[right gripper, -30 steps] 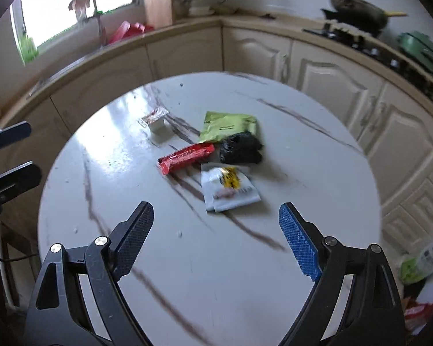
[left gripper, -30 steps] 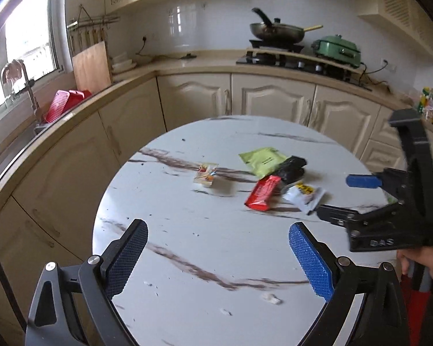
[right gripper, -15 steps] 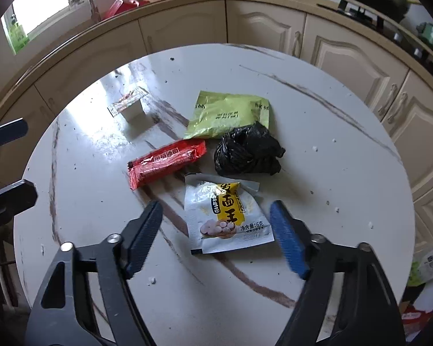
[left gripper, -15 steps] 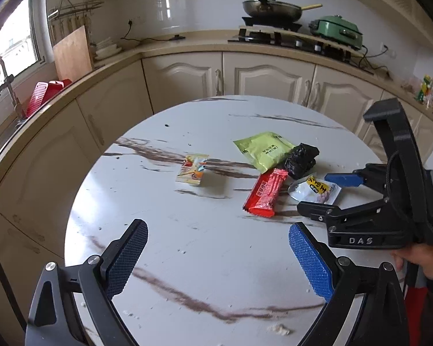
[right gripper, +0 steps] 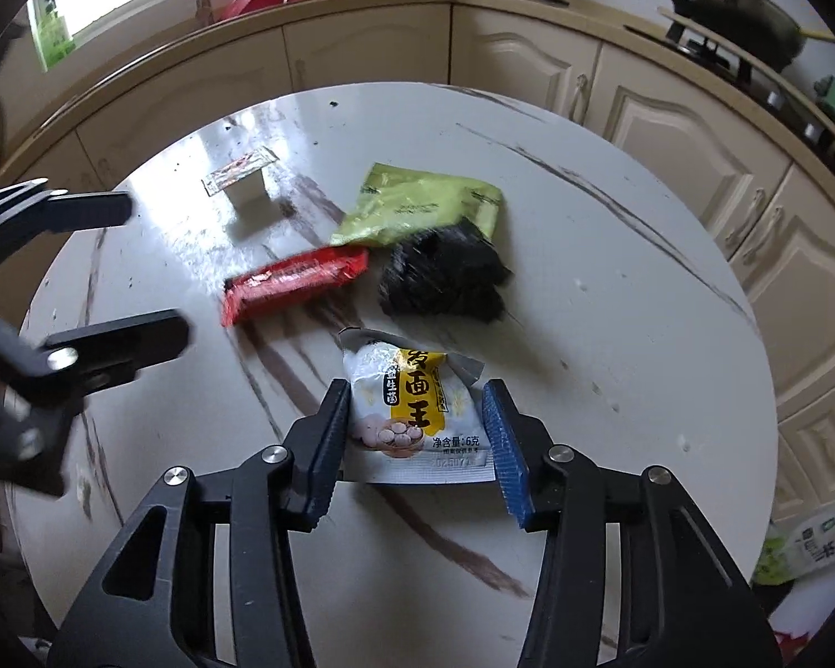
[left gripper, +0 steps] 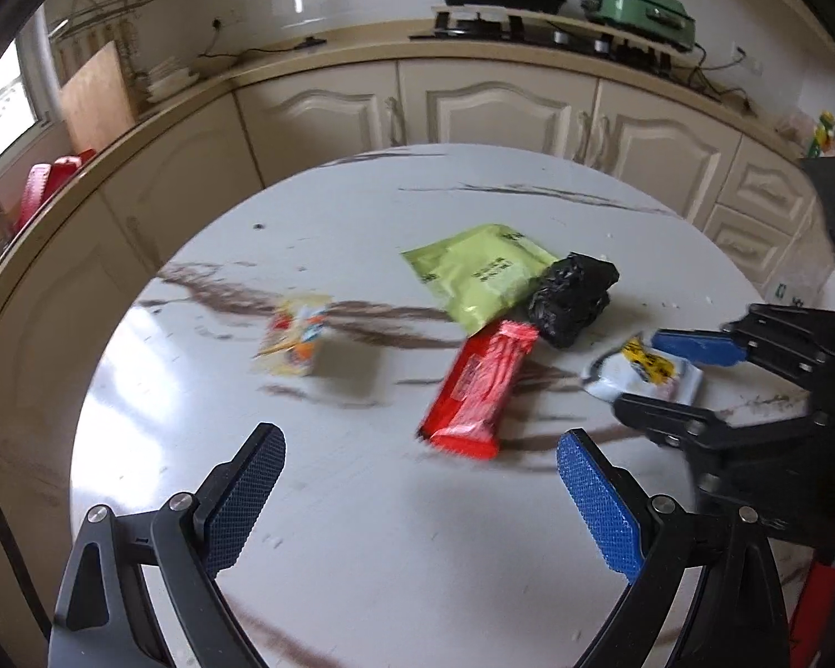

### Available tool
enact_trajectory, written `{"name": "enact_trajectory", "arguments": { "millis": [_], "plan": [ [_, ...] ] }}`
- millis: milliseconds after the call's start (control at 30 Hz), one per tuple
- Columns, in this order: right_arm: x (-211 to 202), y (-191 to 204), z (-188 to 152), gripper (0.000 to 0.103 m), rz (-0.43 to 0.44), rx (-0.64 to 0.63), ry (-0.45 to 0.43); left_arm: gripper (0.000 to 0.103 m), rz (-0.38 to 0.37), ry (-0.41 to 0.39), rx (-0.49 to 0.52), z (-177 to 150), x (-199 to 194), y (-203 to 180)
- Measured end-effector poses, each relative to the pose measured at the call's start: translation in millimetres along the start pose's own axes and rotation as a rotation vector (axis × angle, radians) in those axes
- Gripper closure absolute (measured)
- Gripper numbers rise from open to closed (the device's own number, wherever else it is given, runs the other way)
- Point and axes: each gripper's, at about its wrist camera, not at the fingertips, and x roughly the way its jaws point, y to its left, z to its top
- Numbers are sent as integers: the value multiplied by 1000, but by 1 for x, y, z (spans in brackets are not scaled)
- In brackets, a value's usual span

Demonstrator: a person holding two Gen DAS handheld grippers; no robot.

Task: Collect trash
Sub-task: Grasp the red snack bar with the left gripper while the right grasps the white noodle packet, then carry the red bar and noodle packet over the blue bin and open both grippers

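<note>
Two pads of the right tool (right gripper: 414, 437) flank the white packet (right gripper: 412, 417); left tool (left gripper: 420, 501) spread wide above the table (left gripper: 362, 529).

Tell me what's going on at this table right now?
A person with a gripper in each hand is clearing wrappers off a round marble table. The right gripper has its fingers either side of a white and yellow packet, closing in but not clearly clamped. The left gripper hangs open above the table, holding nothing. A red wrapper, green pouch, crumpled black bag and small carton lie uncollected.
</note>
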Motion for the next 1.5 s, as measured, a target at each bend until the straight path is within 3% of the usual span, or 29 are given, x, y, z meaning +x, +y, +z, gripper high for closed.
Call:
{"name": "enact_trajectory", "arguments": {
  "millis": [133, 267, 433, 600, 733, 800, 933, 1233, 1500],
  "plan": [
    [-11, -19, -15, 57, 54, 60, -28, 7, 2, 9, -6, 9, 23, -9],
    [-18, -30, -24, 57, 95, 98, -52, 22, -6, 56, -2, 13, 49, -17],
    [-25, -33, -29, 57, 122, 114, -77, 28, -50, 35, -39, 14, 61, -14],
    [-35, -32, -30, 57, 137, 135, -105, 69, -84, 11, -13, 11, 62, -22],
    [-44, -29, -33, 57, 145, 144, -123, 82, -71, 4, -6, 8, 60, -29],
    [-49, -27, -35, 57, 143, 148, -131, 94, -44, -8, 8, 3, 55, -33],
    [-60, -23, -41, 57, 159, 164, -149, 100, -49, -11, 9, -9, 36, -38],
    [-112, -12, -63, 57, 189, 190, -239, 100, -38, -160, -13, -45, -54, -54],
    [-181, -15, -101, 57, 173, 205, -343, 100, -24, -304, 28, -75, -128, -115]
  ]
}}
